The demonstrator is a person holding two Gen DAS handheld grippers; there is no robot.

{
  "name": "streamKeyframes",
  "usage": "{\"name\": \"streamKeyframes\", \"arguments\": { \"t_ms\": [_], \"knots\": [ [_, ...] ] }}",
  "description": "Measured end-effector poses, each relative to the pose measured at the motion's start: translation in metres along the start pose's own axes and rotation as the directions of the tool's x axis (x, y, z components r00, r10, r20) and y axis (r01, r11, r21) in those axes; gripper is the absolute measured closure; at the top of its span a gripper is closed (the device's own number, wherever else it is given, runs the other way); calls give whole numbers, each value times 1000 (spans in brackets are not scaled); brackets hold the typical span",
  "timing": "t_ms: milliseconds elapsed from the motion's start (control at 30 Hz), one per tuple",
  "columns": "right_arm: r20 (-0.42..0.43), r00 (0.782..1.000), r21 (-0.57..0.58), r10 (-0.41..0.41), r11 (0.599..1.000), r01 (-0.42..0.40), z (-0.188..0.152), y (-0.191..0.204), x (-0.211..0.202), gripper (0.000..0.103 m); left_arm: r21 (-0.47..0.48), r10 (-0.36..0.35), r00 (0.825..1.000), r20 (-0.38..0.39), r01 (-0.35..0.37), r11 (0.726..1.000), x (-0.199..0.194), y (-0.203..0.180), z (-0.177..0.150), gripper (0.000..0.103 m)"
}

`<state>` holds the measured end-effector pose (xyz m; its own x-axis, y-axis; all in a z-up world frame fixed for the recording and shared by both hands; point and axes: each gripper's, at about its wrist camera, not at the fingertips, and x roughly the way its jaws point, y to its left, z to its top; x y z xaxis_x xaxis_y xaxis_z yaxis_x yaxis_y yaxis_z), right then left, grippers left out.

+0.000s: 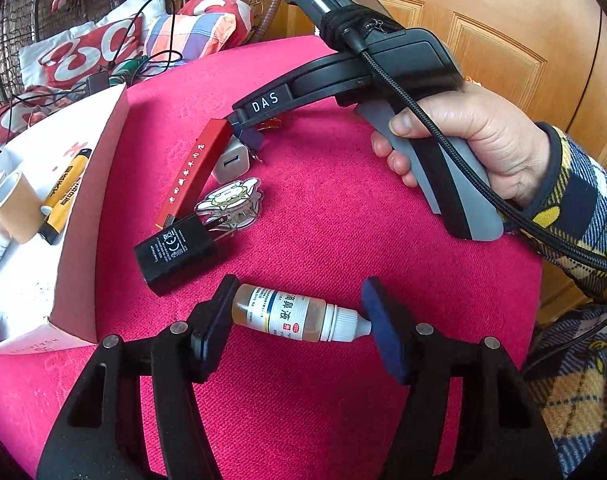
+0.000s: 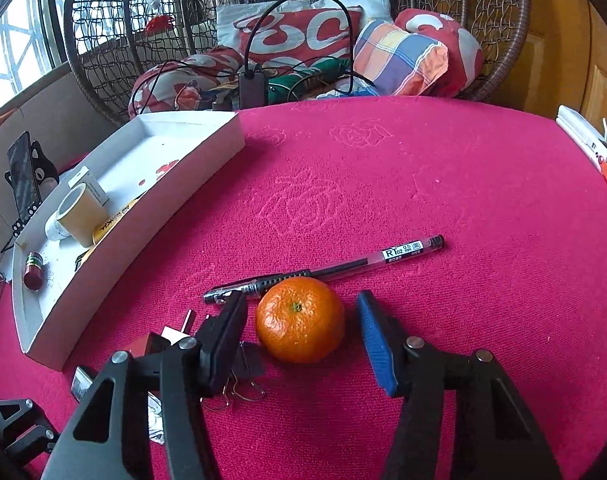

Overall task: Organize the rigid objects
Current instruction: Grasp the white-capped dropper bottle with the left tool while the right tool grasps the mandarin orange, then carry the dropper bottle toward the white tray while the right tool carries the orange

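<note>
The left hand-held gripper (image 1: 299,316) pinches a small amber dropper bottle with a white label and white cap (image 1: 299,314) end to end, one pad on its base, the other on the cap tip, just above the pink textured worktop (image 1: 343,220). The right hand-held gripper (image 2: 301,320) straddles a round orange tangerine (image 2: 300,319) that sits on the worktop; its jaws are spread and a gap shows on both sides of the fruit, so nothing is gripped there yet. A clear gel pen with a black tip (image 2: 323,270) lies just behind the tangerine.

The step in hand looks like picking loose items for the shallow white cardboard box (image 2: 135,216) at the left, which already holds a tan roll of tape (image 2: 81,214) and other small things. Next, the left gripper probably needs to carry the bottle over the box wall and release it, while the right closes squarely on the tangerine without nudging the pen.
</note>
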<state>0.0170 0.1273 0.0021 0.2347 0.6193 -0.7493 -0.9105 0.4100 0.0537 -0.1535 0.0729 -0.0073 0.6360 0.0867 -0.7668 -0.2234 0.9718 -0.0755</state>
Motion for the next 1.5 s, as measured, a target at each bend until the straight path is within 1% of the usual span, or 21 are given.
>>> {"name": "streamKeyframes", "arguments": {
  "t_ms": [100,200,233,300,333,500,633,733,867,1000,1233,1500],
  "knots": [
    [9,1000,44,26,999,-26,-2,-10,-8,62,-27,0,1000,23,1,1000,-3,5,1,40],
    [70,996,92,48,994,-54,-3,-18,-27,62,-81,-51,995,86,58,995,-17,9,2,40],
    [94,994,106,54,992,-64,-2,-20,-35,62,-81,-50,993,106,59,995,-23,8,3,40],
    [142,988,121,66,989,-84,0,-23,-52,62,-65,-7,991,135,16,998,-32,5,6,40],
    [167,983,124,72,988,-93,1,-24,-61,62,-65,3,989,147,6,998,-36,5,7,40],
    [271,956,111,115,982,-150,5,-18,-99,62,-97,12,982,187,6,995,-51,8,10,40],
    [307,940,81,151,980,-184,8,-6,-112,62,-106,25,978,207,-3,994,-60,7,9,40],
    [312,934,59,173,978,-201,9,2,-113,62,-109,33,975,221,-9,994,-67,6,6,40],
    [307,932,37,192,976,-214,7,11,-115,62,-126,46,972,231,-17,992,-70,10,7,40],
    [298,933,29,201,975,-219,6,15,-115,62,-143,57,968,245,-22,990,-73,13,6,40],
    [302,929,16,214,973,-230,6,18,-118,62,-173,76,960,268,-29,985,-80,20,6,40],
    [289,931,6,225,972,-237,6,22,-115,62,-206,85,954,287,-25,978,-84,28,3,40]
  ]
}}
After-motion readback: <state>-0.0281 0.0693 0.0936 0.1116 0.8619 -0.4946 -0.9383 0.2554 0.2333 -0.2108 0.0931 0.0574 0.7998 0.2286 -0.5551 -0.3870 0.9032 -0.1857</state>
